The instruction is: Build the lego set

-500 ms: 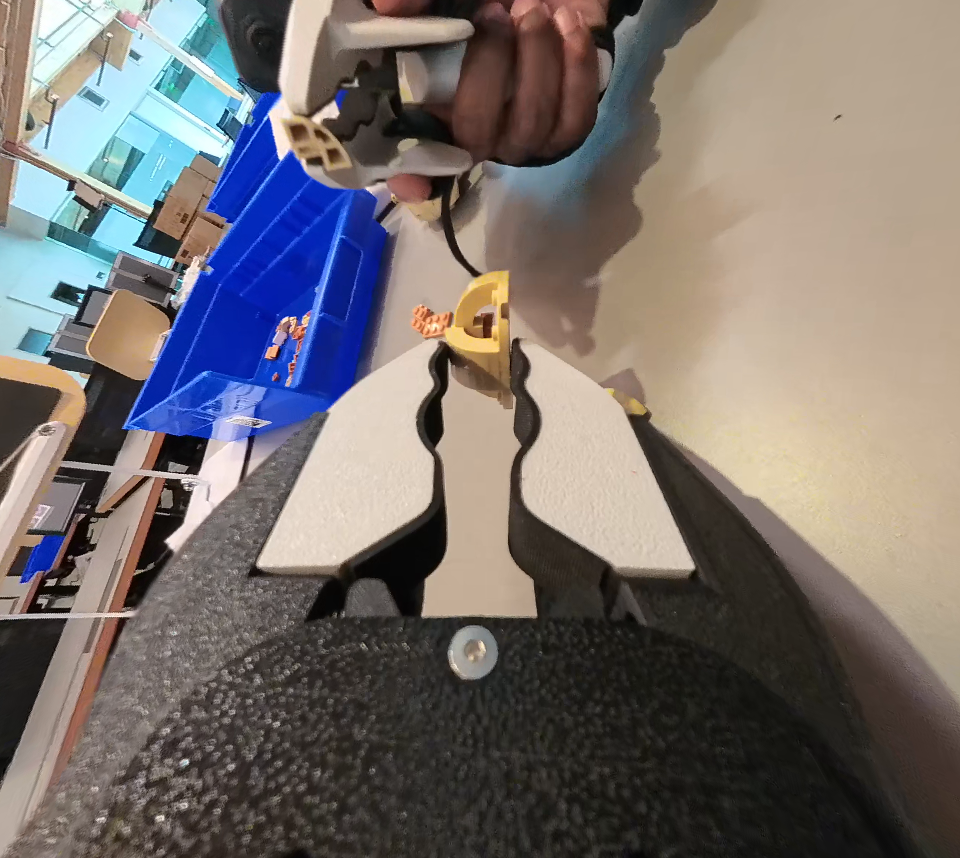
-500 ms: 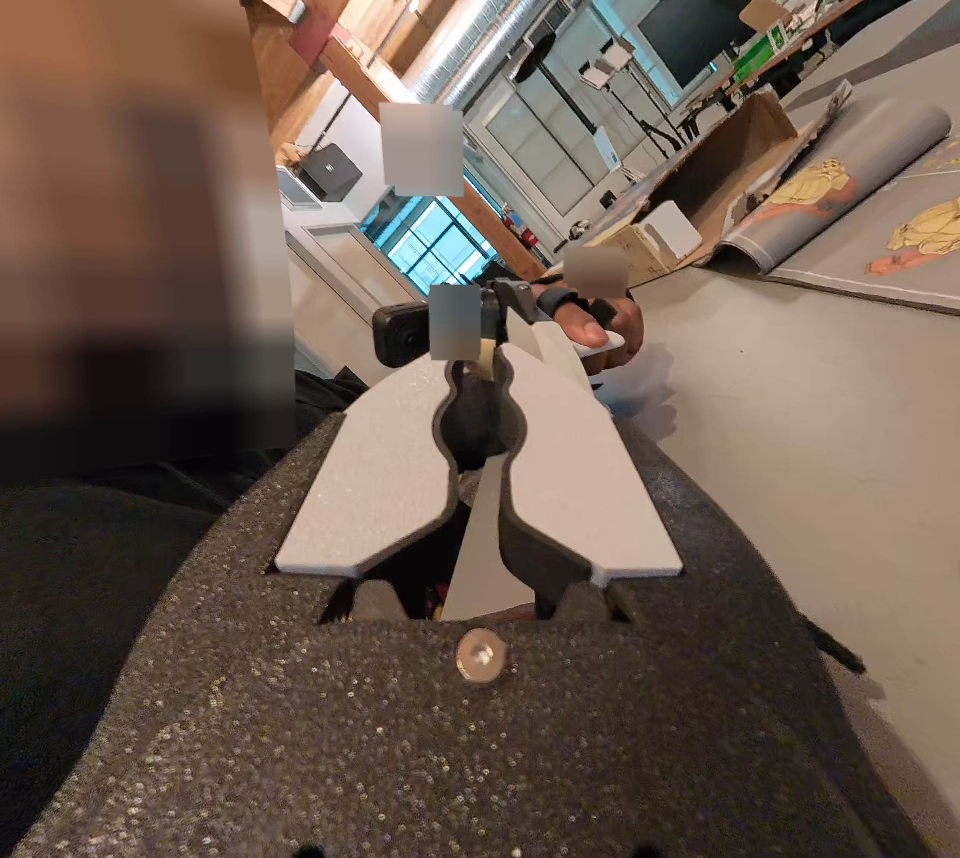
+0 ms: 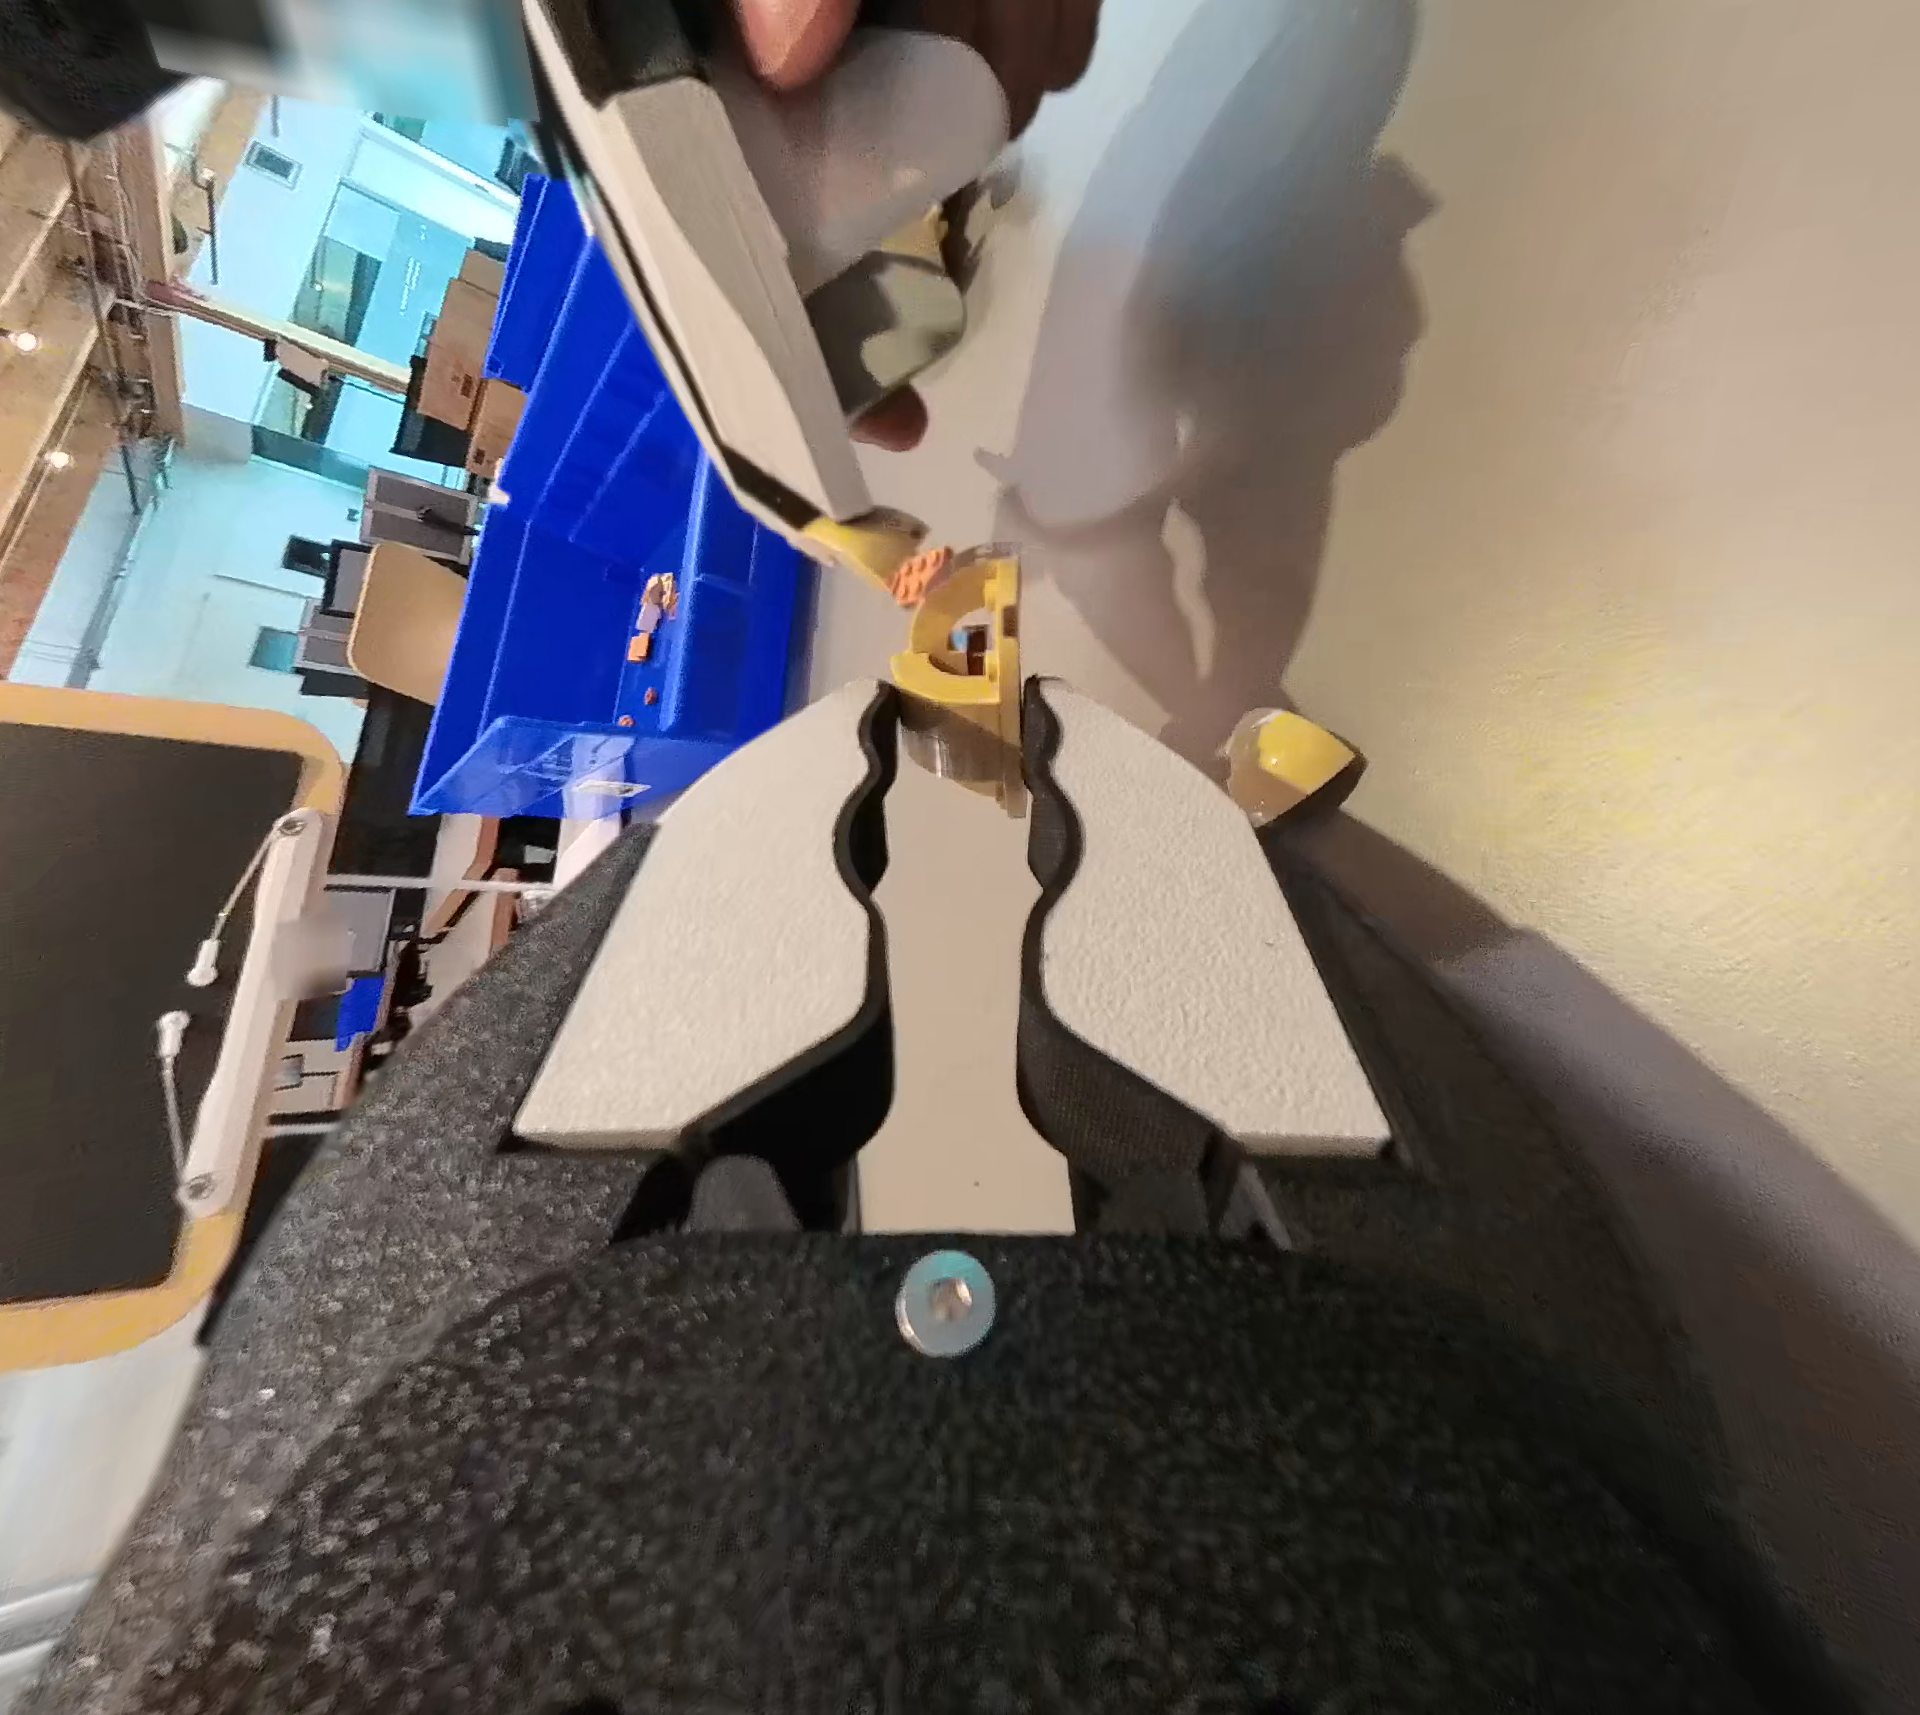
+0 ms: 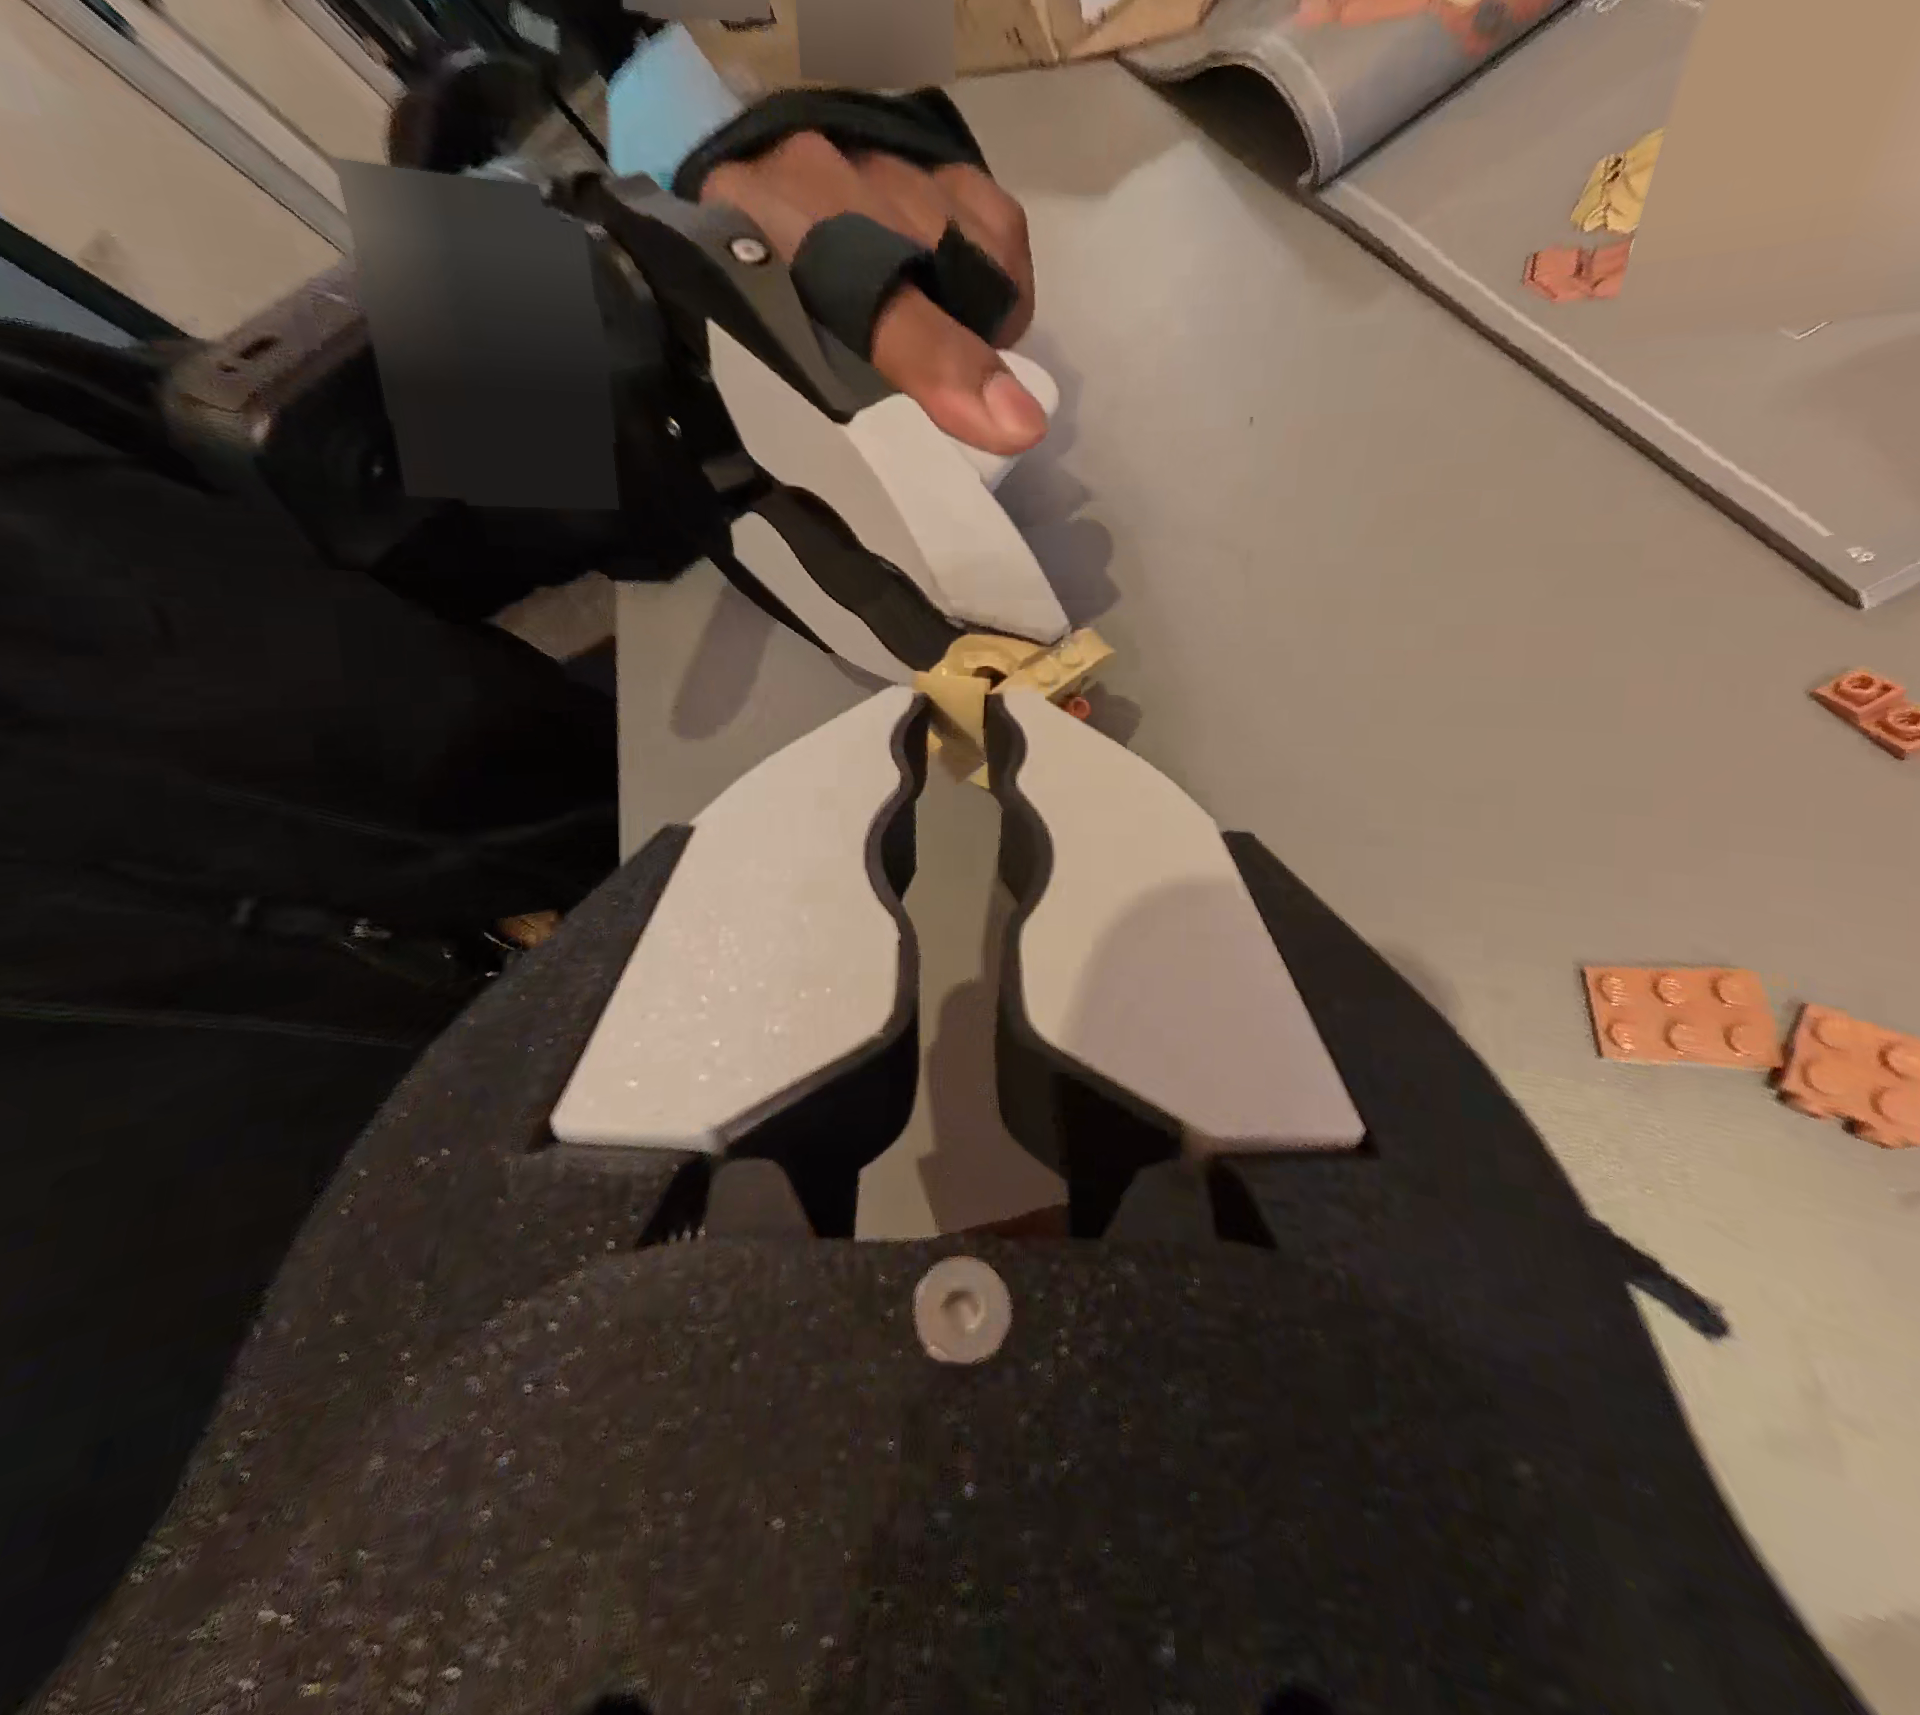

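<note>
**Two grippers meet over the table**

Over the grey table (image 4: pixel 1351 626), left gripper (image 3: pixel 956 709) clenched on a yellow arch (image 3: pixel 961 657); right gripper (image 4: pixel 961 720) clenched on a tan piece (image 4: pixel 961 725), tips almost touching. Blue bin (image 3: pixel 582 585) far left; loose yellow piece (image 3: pixel 1294 756) just beside left gripper. Orange plates (image 4: pixel 1678 1016) and booklet (image 4: pixel 1558 231) lie right

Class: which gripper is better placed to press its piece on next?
Right, probably. The right gripper brings a small tan piece against the tan assembly, which the left gripper merely steadies above the table.
</note>
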{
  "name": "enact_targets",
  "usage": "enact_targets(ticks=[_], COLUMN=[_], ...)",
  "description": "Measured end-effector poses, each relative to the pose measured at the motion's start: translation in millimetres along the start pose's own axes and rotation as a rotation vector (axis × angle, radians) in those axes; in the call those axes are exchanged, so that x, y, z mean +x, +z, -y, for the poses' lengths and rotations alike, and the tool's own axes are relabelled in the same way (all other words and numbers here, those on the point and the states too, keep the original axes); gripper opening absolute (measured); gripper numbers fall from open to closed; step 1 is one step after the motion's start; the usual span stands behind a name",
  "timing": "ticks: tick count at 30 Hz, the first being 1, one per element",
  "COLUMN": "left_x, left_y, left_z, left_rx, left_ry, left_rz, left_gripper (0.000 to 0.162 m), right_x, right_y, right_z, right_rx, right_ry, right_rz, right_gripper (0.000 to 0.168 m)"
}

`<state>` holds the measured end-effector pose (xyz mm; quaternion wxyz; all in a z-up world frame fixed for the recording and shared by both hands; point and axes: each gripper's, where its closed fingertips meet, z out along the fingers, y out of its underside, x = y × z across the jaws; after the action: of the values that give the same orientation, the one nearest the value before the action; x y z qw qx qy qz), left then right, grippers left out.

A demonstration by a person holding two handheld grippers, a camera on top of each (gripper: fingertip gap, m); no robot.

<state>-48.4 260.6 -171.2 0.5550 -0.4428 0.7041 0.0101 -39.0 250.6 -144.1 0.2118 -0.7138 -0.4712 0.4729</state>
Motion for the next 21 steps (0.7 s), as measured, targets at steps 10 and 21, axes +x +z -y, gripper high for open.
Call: enact_targets(ticks=[10,21], left_x=[2,0], left_y=[5,5], left_z=[-10,-13], left_rx=[-0.112,-0.177], left_ry=[0.090,0.132], left_rz=[0.021,0.044], left_gripper=[0.023,0.022], right_x=[9,17], right_y=[15,21], right_z=[-5,-7], right_rx=[-0.155,-0.213], right_ry=[-0.085,-0.152], right_rz=[-0.192,-0.339], right_gripper=[0.010,0.009])
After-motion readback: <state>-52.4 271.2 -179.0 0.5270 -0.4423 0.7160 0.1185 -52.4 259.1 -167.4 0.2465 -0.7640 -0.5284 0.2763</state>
